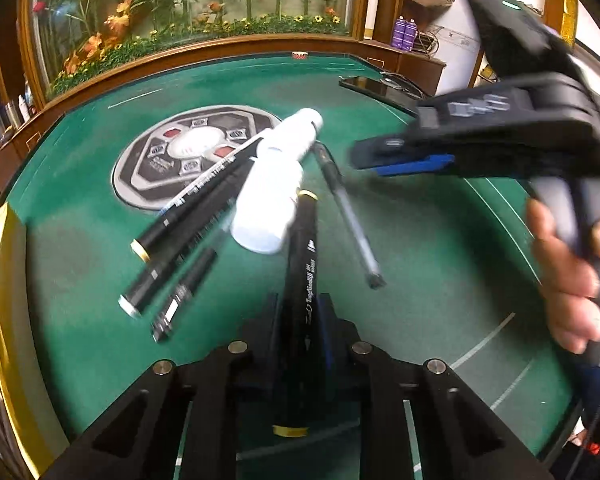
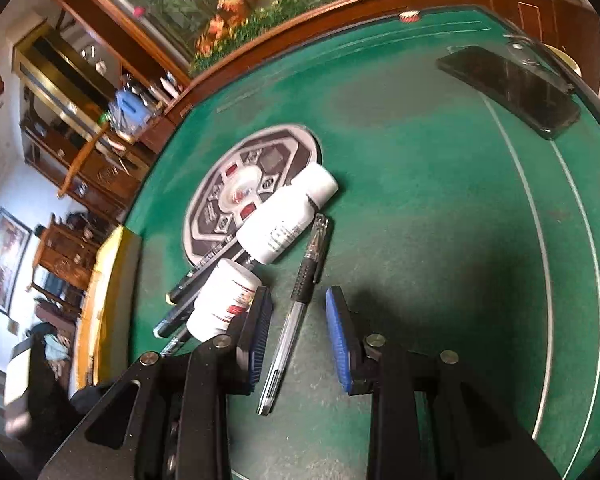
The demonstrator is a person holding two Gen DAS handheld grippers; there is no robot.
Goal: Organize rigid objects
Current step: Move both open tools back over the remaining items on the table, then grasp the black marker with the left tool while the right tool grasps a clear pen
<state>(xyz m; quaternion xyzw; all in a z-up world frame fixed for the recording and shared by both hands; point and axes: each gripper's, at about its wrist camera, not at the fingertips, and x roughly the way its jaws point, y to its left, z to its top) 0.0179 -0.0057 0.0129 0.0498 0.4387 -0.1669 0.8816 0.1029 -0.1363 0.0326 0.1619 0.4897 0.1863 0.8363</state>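
Clamped between the narrow-set jaws of the left hand-held gripper (image 1: 298, 344) is a black marker (image 1: 300, 280) with gold-ringed ends, its barrel running straight away from the camera toward a white bottle (image 1: 266, 208) lying on its side. Behind that one a second white bottle (image 1: 296, 132) lies slanted, its cap pointing away. Left of the bottles, three more black pens (image 1: 180, 236) lie in a loose fan, partly over a round grey disc (image 1: 168, 160) set into the green bench (image 1: 420, 240). Right of the bottles lies a clear gel pen (image 2: 296, 312) with a black grip; it sits between the blue pads (image 2: 338, 344) of the right hand-held gripper (image 2: 300, 340), which stand apart and do not press on it. A hand (image 1: 568, 280) holds that gripper's handle. Well apart, near the far edge of the bench, rests a dark phone (image 2: 512, 88)
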